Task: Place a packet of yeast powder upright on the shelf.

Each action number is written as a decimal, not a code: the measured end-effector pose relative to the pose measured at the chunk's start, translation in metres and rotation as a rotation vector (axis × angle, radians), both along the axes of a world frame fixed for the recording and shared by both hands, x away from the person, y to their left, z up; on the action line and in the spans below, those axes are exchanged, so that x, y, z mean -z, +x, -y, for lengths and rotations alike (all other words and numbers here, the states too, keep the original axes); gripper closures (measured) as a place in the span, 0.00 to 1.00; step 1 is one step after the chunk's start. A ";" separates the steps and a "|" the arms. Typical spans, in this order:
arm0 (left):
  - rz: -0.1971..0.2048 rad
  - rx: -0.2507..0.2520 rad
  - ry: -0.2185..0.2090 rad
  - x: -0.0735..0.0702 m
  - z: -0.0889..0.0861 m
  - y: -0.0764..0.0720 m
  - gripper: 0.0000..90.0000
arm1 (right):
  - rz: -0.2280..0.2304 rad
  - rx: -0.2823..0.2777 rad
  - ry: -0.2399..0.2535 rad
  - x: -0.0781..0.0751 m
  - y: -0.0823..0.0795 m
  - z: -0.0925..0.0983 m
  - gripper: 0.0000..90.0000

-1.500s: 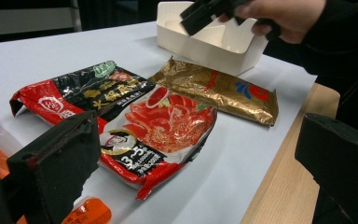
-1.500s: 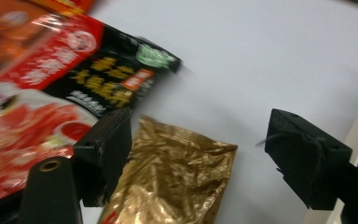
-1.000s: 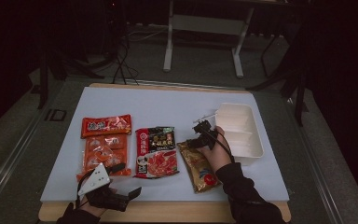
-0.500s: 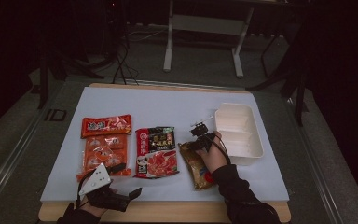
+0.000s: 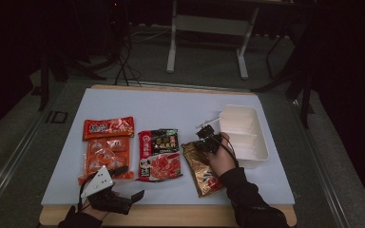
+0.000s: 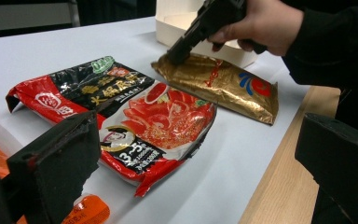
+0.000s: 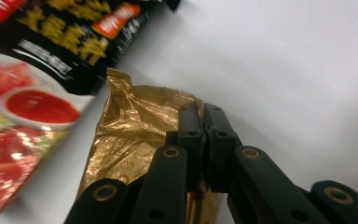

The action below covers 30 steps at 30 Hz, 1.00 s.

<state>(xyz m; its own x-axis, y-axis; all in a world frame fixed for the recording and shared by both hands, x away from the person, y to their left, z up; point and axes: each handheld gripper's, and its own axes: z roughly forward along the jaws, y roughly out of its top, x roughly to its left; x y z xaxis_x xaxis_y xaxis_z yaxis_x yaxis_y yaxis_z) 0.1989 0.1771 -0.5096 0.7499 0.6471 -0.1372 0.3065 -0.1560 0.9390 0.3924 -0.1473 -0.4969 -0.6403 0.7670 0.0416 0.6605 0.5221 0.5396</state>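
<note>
A gold foil packet lies flat on the white table, right of centre. My right gripper points down at its far end. Its jaws have just been closing and now pinch the packet's crinkled top edge between them. My left gripper rests at the table's front left corner. Its jaws stand wide open with nothing between them, facing the packets.
A red and black hotpot packet lies just left of the gold one. Orange packets lie further left. A white divided tray stands at the right, close behind the right hand.
The right gripper came down from beside the tray onto the gold packet's far end, and its jaws went from open to shut. The left gripper stayed put.
</note>
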 end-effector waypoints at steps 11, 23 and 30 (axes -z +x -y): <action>-0.001 -0.001 0.004 0.000 0.001 0.000 0.01 | 0.084 -0.054 0.084 -0.033 -0.019 0.011 0.97; -0.001 -0.002 0.008 0.001 0.001 0.000 0.01 | 0.161 -0.130 0.172 -0.069 -0.047 0.011 0.97; -0.004 -0.004 0.019 0.001 0.002 0.000 0.01 | 0.193 -0.186 0.213 -0.091 -0.059 0.016 0.97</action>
<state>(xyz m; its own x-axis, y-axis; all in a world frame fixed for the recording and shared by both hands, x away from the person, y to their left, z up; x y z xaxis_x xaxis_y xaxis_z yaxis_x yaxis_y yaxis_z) 0.1993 0.1755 -0.5110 0.7468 0.6526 -0.1280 0.3113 -0.1730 0.9344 0.3333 -0.1630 -0.4058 -0.7803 0.6232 0.0529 0.4396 0.4862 0.7552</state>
